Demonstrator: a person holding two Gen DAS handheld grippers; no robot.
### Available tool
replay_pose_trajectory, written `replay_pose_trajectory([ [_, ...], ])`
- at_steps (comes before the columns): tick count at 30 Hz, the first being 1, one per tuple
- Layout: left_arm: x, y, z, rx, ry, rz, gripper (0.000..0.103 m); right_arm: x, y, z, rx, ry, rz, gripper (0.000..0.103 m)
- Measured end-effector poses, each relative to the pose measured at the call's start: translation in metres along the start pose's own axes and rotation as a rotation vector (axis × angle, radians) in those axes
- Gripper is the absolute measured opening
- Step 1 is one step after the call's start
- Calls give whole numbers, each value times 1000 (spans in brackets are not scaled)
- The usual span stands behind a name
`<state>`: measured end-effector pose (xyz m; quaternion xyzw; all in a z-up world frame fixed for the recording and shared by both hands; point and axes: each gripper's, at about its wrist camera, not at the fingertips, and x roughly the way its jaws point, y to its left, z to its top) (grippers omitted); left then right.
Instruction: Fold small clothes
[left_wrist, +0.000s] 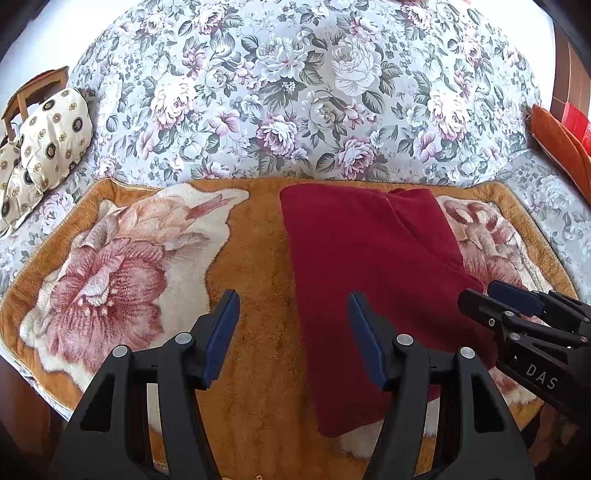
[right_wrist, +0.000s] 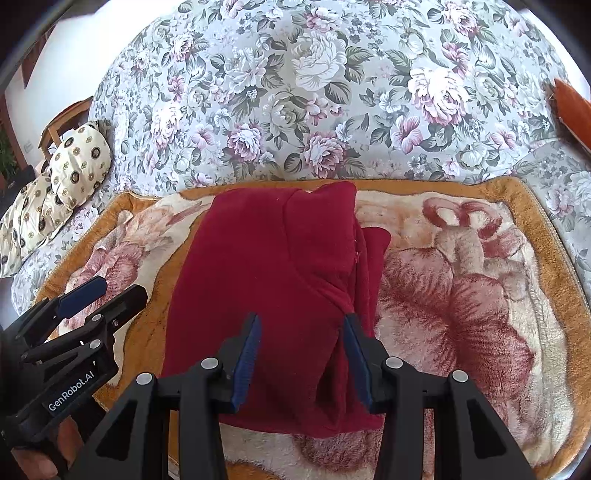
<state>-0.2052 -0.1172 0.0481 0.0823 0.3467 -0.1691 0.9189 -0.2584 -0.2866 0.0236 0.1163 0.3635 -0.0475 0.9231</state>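
Note:
A dark red fleece garment (left_wrist: 369, 266) lies folded into a long narrow shape on an orange blanket with a big rose print (left_wrist: 122, 273). It also shows in the right wrist view (right_wrist: 273, 295), with a folded layer along its right side. My left gripper (left_wrist: 293, 314) is open and empty, over the garment's left edge near its front. My right gripper (right_wrist: 301, 332) is open and empty, just above the garment's near right part. Each gripper shows in the other's view: the right gripper (left_wrist: 491, 291), the left gripper (right_wrist: 118, 288).
The blanket (right_wrist: 480, 295) lies on a sofa with grey floral upholstery (left_wrist: 295, 92). Cream patterned cushions (left_wrist: 48, 140) lie at the left, an orange cushion (left_wrist: 561, 147) at the right. A wooden chair (left_wrist: 33, 88) stands beyond the cushions.

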Motion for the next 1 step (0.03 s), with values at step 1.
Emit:
replay_pose_trajectory([
  [1, 1, 2, 0, -2, 3, 2, 61, 0, -1, 0, 2, -1, 0, 44],
])
